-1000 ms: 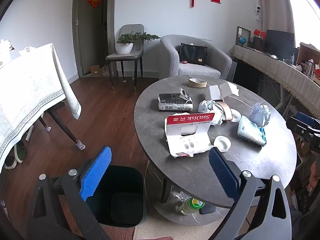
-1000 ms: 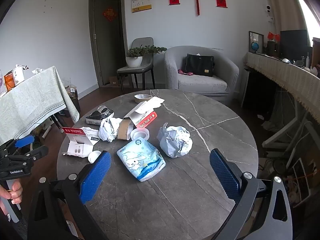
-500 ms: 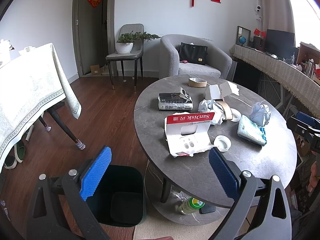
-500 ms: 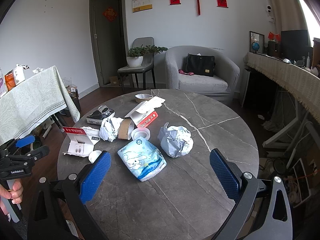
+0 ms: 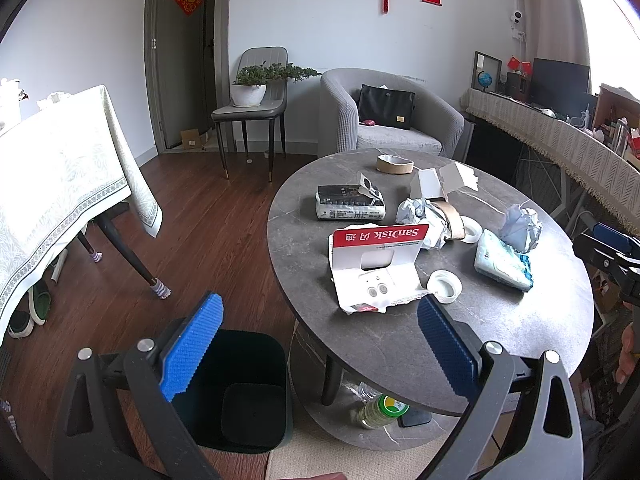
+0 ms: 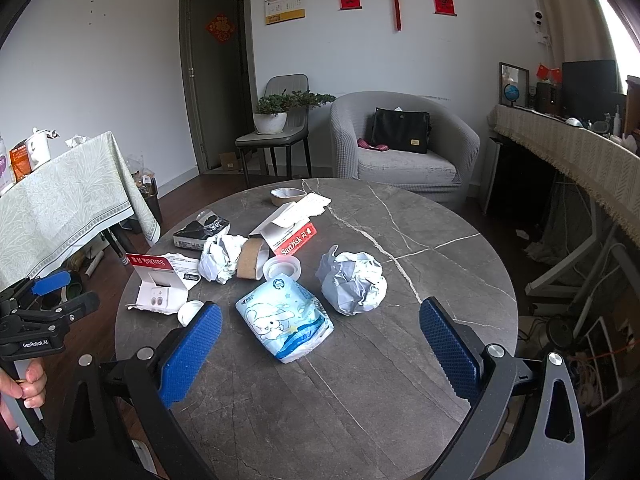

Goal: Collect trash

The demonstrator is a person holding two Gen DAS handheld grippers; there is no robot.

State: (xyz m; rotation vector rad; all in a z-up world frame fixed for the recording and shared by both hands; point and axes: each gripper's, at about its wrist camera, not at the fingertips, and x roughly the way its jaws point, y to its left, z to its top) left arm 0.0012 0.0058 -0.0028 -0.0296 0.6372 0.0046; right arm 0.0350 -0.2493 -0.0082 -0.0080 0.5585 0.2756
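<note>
Trash lies on the round grey table (image 5: 500,336) (image 6: 360,400): a red and white SanDisk package (image 5: 376,268) (image 6: 160,280), a blue tissue pack (image 5: 502,266) (image 6: 284,322), crumpled paper balls (image 6: 354,282) (image 6: 222,258), a white lid (image 5: 444,286), a black packet (image 5: 348,202) and tape rolls (image 5: 394,164). A black bin (image 5: 240,392) stands on the floor by the table. My left gripper (image 5: 320,344) is open and empty above the table's edge and the bin. My right gripper (image 6: 316,350) is open and empty, just short of the tissue pack.
A table with a pale cloth (image 5: 60,168) stands at the left, a grey armchair (image 5: 392,124) and a chair with a plant (image 5: 252,100) at the back, a long sideboard (image 6: 580,160) at the right. A bottle (image 5: 380,410) lies on the table's lower shelf.
Both grippers have shifted only slightly; the right one has crept a little toward the tissue pack. Nothing was picked up or moved.
</note>
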